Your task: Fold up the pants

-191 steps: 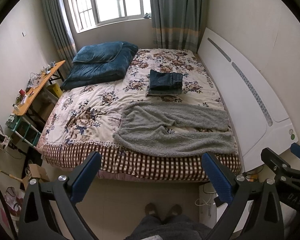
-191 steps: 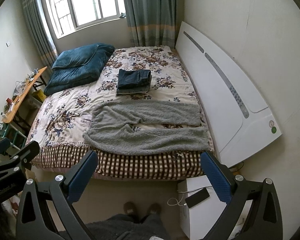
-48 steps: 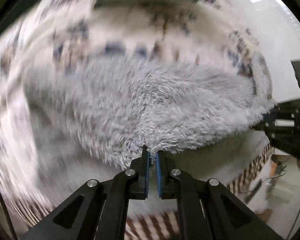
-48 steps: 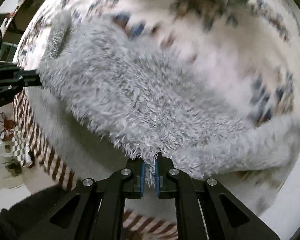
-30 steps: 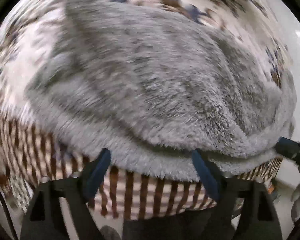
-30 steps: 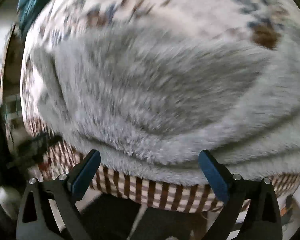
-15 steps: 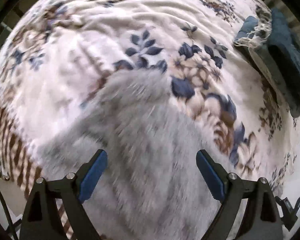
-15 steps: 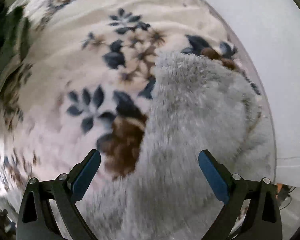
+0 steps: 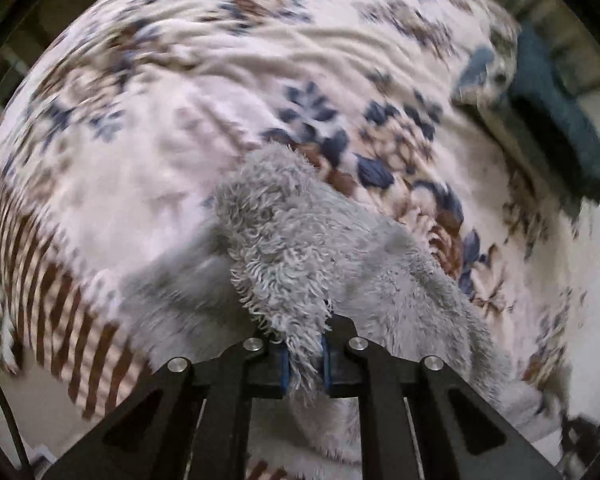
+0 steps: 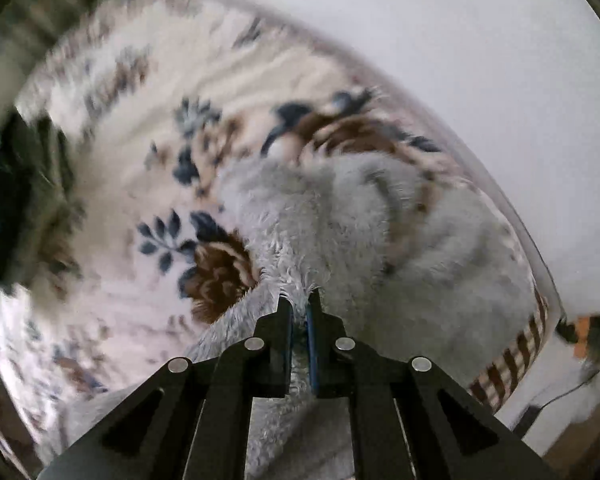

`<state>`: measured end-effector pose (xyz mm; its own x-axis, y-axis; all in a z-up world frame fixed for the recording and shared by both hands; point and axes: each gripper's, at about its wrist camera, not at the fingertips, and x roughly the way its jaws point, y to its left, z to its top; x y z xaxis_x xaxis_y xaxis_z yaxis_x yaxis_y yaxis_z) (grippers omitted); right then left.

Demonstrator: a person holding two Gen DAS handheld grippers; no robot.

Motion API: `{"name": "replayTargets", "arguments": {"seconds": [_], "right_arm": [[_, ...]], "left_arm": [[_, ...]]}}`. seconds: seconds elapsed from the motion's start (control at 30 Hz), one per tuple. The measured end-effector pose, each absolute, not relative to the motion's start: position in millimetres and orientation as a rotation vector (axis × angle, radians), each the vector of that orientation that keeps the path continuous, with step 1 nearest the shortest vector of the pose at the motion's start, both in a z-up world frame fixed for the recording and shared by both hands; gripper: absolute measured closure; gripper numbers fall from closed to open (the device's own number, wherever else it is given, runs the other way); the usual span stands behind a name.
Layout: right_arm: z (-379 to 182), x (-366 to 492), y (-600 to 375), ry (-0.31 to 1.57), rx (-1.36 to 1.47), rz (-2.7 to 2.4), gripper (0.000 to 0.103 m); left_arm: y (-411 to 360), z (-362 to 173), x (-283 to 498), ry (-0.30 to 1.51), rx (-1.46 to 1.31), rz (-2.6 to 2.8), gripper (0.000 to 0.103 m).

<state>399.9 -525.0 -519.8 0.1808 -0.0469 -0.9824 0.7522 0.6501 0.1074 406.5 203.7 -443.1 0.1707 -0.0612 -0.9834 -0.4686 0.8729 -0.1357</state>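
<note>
The fluffy grey pants [image 9: 300,240] lie on the floral bedspread [image 9: 180,100]. In the left wrist view my left gripper [image 9: 305,354] points down and is shut on one end of the pants, with grey pile bunched between its blue pads. In the right wrist view my right gripper [image 10: 299,320] is shut on the other end of the grey pants [image 10: 340,220], fleece pinched between its pads. The fabric rises a little off the floral bedspread [image 10: 140,160] at both grips. Both views are blurred by motion.
A folded dark blue garment [image 9: 560,120] lies on the bed at upper right of the left wrist view. The checked bed border [image 9: 60,300] marks the near edge. A white headboard [image 10: 460,60] runs along the right side in the right wrist view.
Half a second ago both grippers hovered open over the ends of the pants. Both have since shut on the fleece and lifted it slightly, after rolling and moving across the bed.
</note>
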Motion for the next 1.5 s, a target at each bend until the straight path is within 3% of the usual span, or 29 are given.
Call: {"name": "replayTargets", "arguments": {"seconds": [0.13,0.33,0.37,0.5,0.6,0.73,0.8,0.87,0.9,0.93,0.97,1.0,1.13,1.27,1.5], "right_arm": [[-507.2,335.2,-534.5,1.192,0.714,-0.707,0.096],[-587.4,257.5,-557.3,1.317,0.911,-0.879,0.095],[-596.4,250.0,-561.6,1.335,0.954,-0.87,0.091],[-606.1,235.3,-559.1,1.284,1.069,-0.827,0.042],[-591.1,232.7,-550.0,1.221,1.044,-0.768,0.037],[-596.6,243.6,-539.1,1.257,0.968,-0.735,0.033],[-616.2,252.6,-536.6,1.316,0.938,-0.722,0.034],[-624.7,261.1,-530.3,1.326,0.945,-0.714,0.059],[-623.7,264.4,-526.7,1.319,0.939,-0.718,0.09],[-618.9,269.6,-521.1,1.309,0.91,-0.718,0.093],[-612.6,273.7,-515.7,1.302,0.867,-0.723,0.093],[-602.3,279.1,-507.9,1.287,0.805,-0.727,0.093],[-562.3,292.8,-495.5,1.219,0.779,-0.689,0.094],[-523.8,315.8,-515.8,1.141,0.888,-0.639,0.094],[-508.1,453.8,-547.1,1.068,0.891,-0.562,0.095]], "left_arm": [[212.6,-440.1,364.0,1.381,-0.505,0.365,0.094],[216.3,-494.8,320.8,1.454,-0.561,0.449,0.092],[215.4,-497.5,317.6,1.457,-0.579,0.449,0.092],[208.2,-493.3,305.3,1.434,-0.685,0.41,0.078],[208.6,-486.8,296.0,1.394,-0.746,0.377,0.052],[218.2,-496.9,299.3,1.366,-0.769,0.371,0.046],[224.5,-510.7,313.9,1.376,-0.778,0.379,0.046],[229.0,-522.2,328.8,1.372,-0.815,0.355,0.046],[230.3,-528.4,337.5,1.377,-0.808,0.354,0.048],[230.6,-532.6,344.7,1.375,-0.796,0.355,0.056],[230.7,-533.6,352.9,1.363,-0.778,0.35,0.088],[230.1,-531.5,357.0,1.353,-0.765,0.337,0.094],[221.5,-482.1,373.9,1.252,-0.666,0.299,0.095],[215.6,-436.8,409.7,1.189,-0.739,0.248,0.095],[177.8,-424.2,528.6,1.134,-0.709,0.199,0.095]]}}
